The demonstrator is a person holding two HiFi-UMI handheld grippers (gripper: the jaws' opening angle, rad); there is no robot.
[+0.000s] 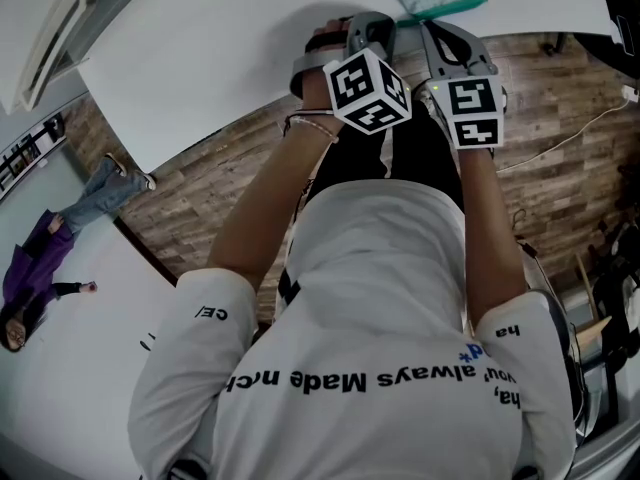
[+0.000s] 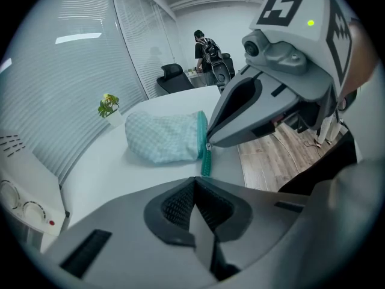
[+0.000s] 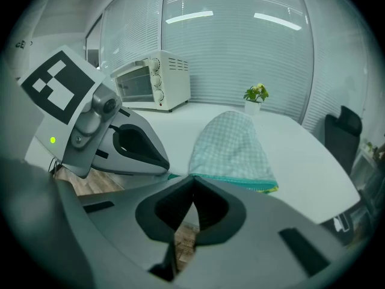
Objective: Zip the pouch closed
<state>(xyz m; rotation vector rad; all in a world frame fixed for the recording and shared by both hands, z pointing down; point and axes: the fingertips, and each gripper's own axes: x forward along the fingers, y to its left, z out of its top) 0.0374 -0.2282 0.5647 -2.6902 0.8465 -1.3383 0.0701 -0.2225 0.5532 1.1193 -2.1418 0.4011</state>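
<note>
Two tools pinch the mint checked fabric pouch (image 2: 162, 138) at 12 o'clock: left tool (image 2: 195, 182) its teal zip end (image 2: 206, 165), right tool (image 3: 192, 178) the slider (image 2: 209, 146).

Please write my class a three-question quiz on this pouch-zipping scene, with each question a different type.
1. True or false: the pouch lies on the floor.
2. Which gripper's tips are closed at the zip pull? A: left gripper. B: right gripper.
3. Fill in: beyond the pouch stands a small ____.
Key: 1 false, it lies on the white table. 2 B. 3 potted plant.
</note>
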